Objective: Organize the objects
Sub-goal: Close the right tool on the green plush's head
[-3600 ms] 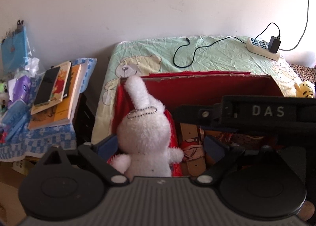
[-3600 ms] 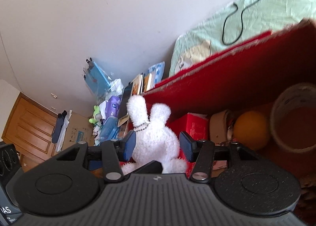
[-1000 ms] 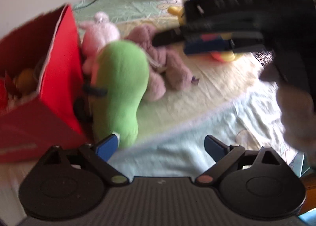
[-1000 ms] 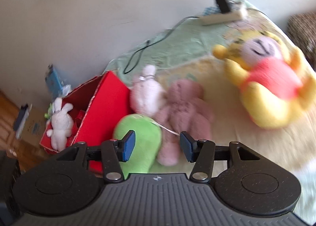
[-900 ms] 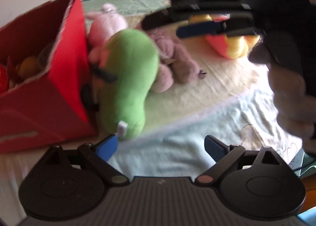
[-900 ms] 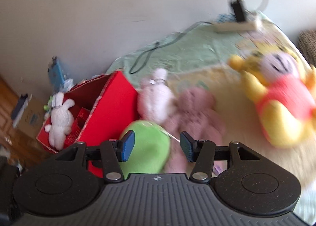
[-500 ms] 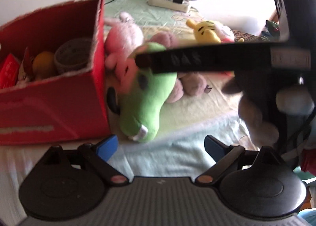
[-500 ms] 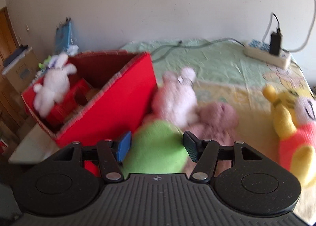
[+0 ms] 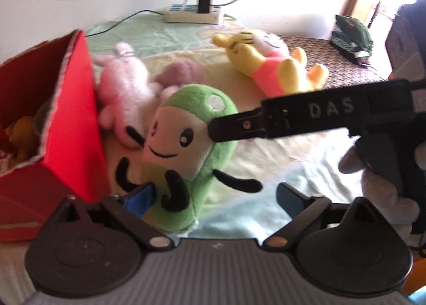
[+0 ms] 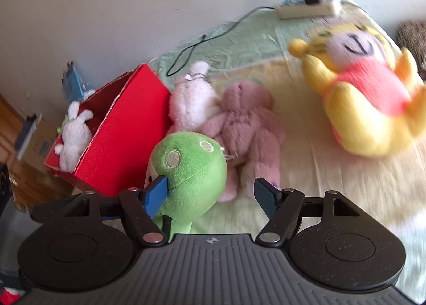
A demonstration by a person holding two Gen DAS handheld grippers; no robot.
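Right gripper (image 10: 210,196) spread wide, nothing clamped: its left blue pad (image 10: 155,194) sits against the side of the green plush toy (image 10: 189,174), the other pad stands clear. Left gripper (image 9: 214,196) gapes too, its left pad just in front of the toy's lower body, holding nothing. From the left wrist the right gripper reaches in across the toy's head, a hand (image 9: 372,172) wrapped round its grip. The green plush toy stands roughly upright at the bed's near edge, long axis vertical, face toward the left camera, black arms out, touching the red box (image 10: 119,134). A white rabbit plush (image 10: 73,136) is inside the box. Just behind the green toy lie a pale pink plush (image 10: 191,102) and a mauve teddy bear (image 10: 247,126), side by side. Toward the bed's far right lies a yellow bear plush (image 10: 364,94), blurred. Power strip (image 10: 308,9) at the wall edge. The box's other contents are too blurred to name.
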